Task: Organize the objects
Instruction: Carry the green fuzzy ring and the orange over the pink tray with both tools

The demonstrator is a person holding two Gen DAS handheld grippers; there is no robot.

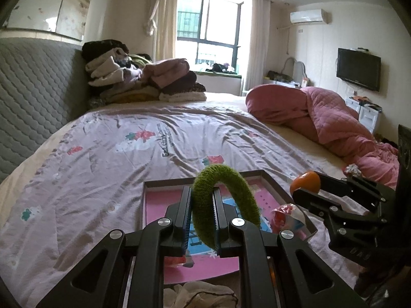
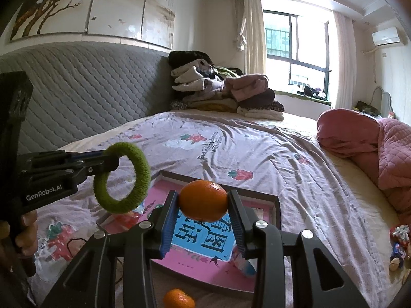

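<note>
My left gripper (image 1: 202, 195) is shut on a fuzzy green ring (image 1: 231, 192) and holds it above a shallow box (image 1: 164, 183) with a pink and blue lining on the bed. In the right wrist view the left gripper (image 2: 114, 160) comes in from the left with the green ring (image 2: 142, 174). My right gripper (image 2: 203, 197) is shut on an orange tangerine (image 2: 203, 200) above the same box (image 2: 276, 205). In the left wrist view the right gripper (image 1: 305, 188) holds the tangerine (image 1: 305, 181) at the box's right edge.
A second tangerine (image 2: 179, 299) lies on the bed in front of the box. A red and clear wrapper (image 1: 285, 214) lies inside the box. A pink quilt (image 1: 334, 118) is bunched at the right, folded clothes (image 1: 143, 77) stacked by the grey headboard (image 1: 33, 95). Small toys (image 2: 398, 243) lie at the bed's right edge.
</note>
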